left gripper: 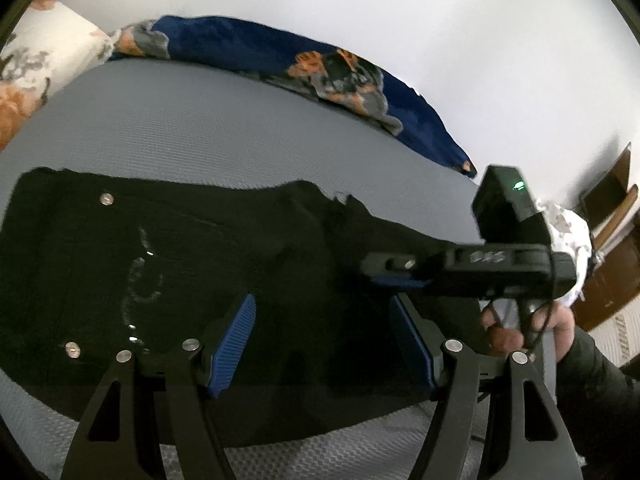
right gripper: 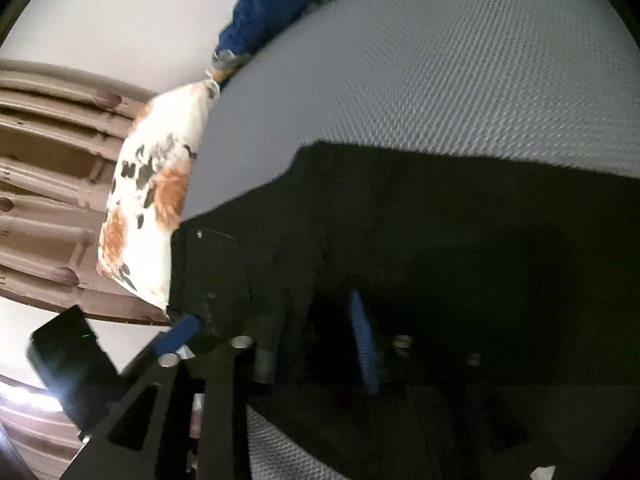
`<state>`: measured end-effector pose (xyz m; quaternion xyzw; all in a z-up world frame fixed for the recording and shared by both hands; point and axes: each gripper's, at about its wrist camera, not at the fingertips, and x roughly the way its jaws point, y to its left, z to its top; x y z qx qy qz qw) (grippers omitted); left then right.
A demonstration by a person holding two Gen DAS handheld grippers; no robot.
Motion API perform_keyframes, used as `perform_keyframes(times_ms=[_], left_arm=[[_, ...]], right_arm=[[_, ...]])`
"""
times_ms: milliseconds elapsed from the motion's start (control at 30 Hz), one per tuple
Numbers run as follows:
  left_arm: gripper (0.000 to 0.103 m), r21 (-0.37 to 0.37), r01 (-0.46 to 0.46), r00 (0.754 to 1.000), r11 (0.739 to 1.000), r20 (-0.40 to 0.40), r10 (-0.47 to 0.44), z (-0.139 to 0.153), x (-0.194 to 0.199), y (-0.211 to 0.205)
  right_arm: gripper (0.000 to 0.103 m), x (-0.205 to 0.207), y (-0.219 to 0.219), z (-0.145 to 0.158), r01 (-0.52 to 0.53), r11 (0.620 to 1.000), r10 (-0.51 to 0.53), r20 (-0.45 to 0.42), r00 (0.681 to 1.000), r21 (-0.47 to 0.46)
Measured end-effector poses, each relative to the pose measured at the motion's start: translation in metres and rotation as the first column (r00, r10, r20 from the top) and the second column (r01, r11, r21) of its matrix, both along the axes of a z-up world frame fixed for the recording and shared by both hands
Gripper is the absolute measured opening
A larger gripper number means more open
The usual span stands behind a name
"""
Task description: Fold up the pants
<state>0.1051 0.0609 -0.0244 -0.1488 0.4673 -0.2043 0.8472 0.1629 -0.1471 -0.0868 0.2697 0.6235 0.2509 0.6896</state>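
Note:
Black pants (left gripper: 180, 272) lie spread on the grey mattress (left gripper: 200, 128), with metal rivets and a pale pocket stitch at the left. My left gripper (left gripper: 324, 312) is open and empty, its blue pads just above the cloth. My right gripper (left gripper: 384, 272) reaches in from the right, low over the pants' upper edge. In the right wrist view the pants (right gripper: 460, 248) fill the lower frame, and the right gripper (right gripper: 276, 324) shows blue pads apart over the dark cloth, partly hidden by it.
A blue floral blanket (left gripper: 320, 68) lies along the mattress's far edge by the white wall. A white floral pillow (right gripper: 148, 200) sits at the mattress end, next to a brown headboard (right gripper: 48, 184). Wooden furniture (left gripper: 612, 240) stands at the right.

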Motion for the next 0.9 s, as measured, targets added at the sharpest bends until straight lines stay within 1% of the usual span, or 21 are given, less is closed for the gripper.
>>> perform_keyframes(times_ms=[67,167,200,267,400,500,567,633,767,800,900], left_arm=[[0.070,-0.022,0.015,1.000,1.000,-0.017,-0.015,-0.004,0.001,-0.003],[0.070,-0.091,0.056,0.995,0.994,-0.075,-0.062,-0.013,0.005,-0.008],[0.070,-0.114,0.070,0.992,0.991,-0.099,-0.082,-0.017,0.007,-0.010],[0.070,-0.168,0.089,0.981,0.982,-0.157,-0.116,-0.027,0.012,-0.014],[0.070,-0.217,0.081,0.959,0.973,-0.250,-0.135,-0.043,0.024,-0.017],[0.069,-0.233,0.056,0.938,0.971,-0.321,-0.131,-0.054,0.035,-0.016],[0.069,-0.226,0.046,0.921,0.973,-0.367,-0.129,-0.062,0.042,-0.017],[0.067,-0.221,0.051,0.905,0.974,-0.402,-0.138,-0.069,0.045,-0.020],[0.066,-0.224,0.071,0.895,0.972,-0.417,-0.161,-0.072,0.045,-0.031],[0.066,-0.234,0.074,0.886,0.969,-0.430,-0.172,-0.074,0.044,-0.036],[0.066,-0.248,0.082,0.877,0.965,-0.442,-0.188,-0.076,0.043,-0.048]], right_arm=[[0.042,-0.008,-0.013,0.017,0.018,1.000,-0.018,0.046,0.999,0.010],[0.046,-0.022,-0.037,0.035,0.064,0.998,-0.064,0.089,0.994,0.005],[0.048,-0.030,-0.048,0.041,0.086,0.996,-0.085,0.108,0.991,-0.003],[0.048,-0.042,-0.065,0.047,0.123,0.992,-0.118,0.131,0.984,-0.032],[0.053,-0.062,-0.094,0.051,0.182,0.981,-0.170,0.149,0.974,-0.071],[0.056,-0.075,-0.118,0.048,0.242,0.968,-0.230,0.145,0.962,-0.072],[0.059,-0.081,-0.129,0.043,0.273,0.960,-0.265,0.126,0.956,-0.055],[0.061,-0.084,-0.137,0.037,0.305,0.952,-0.300,0.103,0.948,-0.034],[0.062,-0.087,-0.145,0.030,0.341,0.940,-0.338,0.085,0.937,-0.018],[0.062,-0.088,-0.147,0.029,0.345,0.938,-0.343,0.085,0.936,-0.015],[0.062,-0.087,-0.146,0.025,0.343,0.939,-0.341,0.077,0.937,-0.013]])
